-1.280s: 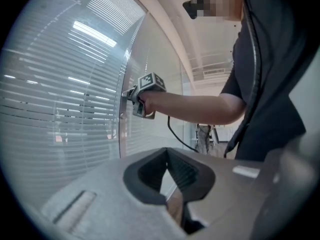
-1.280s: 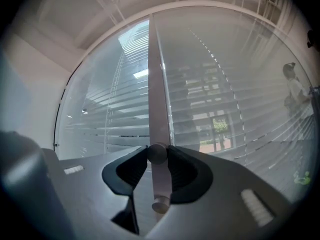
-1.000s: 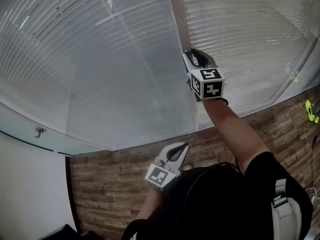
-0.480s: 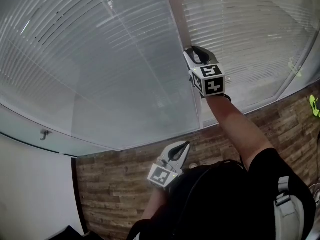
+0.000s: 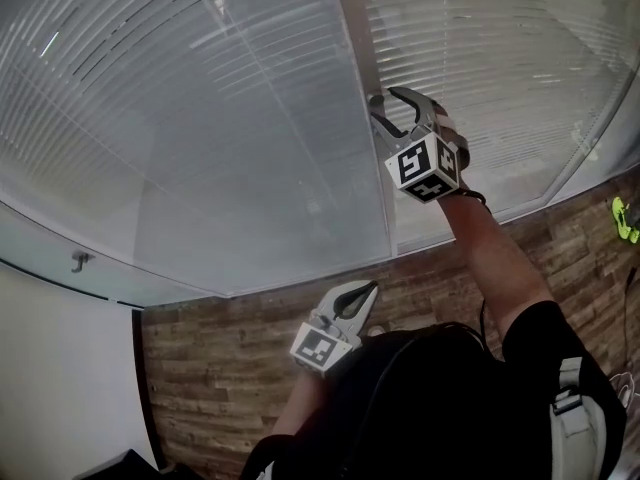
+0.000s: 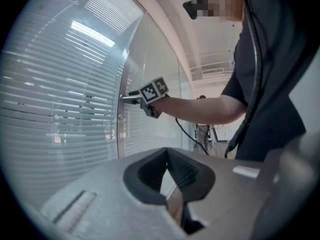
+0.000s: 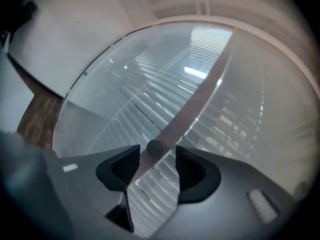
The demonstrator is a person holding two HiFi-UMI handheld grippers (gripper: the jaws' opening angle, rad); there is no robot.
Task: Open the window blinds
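Since a second ago my right tongs [image 5: 392,108] have rolled on my raised, outstretched arm, jaws just opening | left tongs [image 5: 358,296] low by my chest, closed, empty | right jaws apart around the round knob [image 7: 156,147], not pressing it | blinds [image 5: 200,118] beyond, behind glass [image 5: 150,228]

The brown wood-plank floor [image 5: 230,368] (mottled boards) carries a small yellow-green object [image 5: 625,220] at the right.

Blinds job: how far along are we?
Done: the right claw is at the knob on the frame post. In hand: its jaws have just been opening; the knob stands between them, pads off it. The left claw is shut, empty, held low. Left: the blinds hang full length, with only thin gaps between slats, so they do not look open yet.
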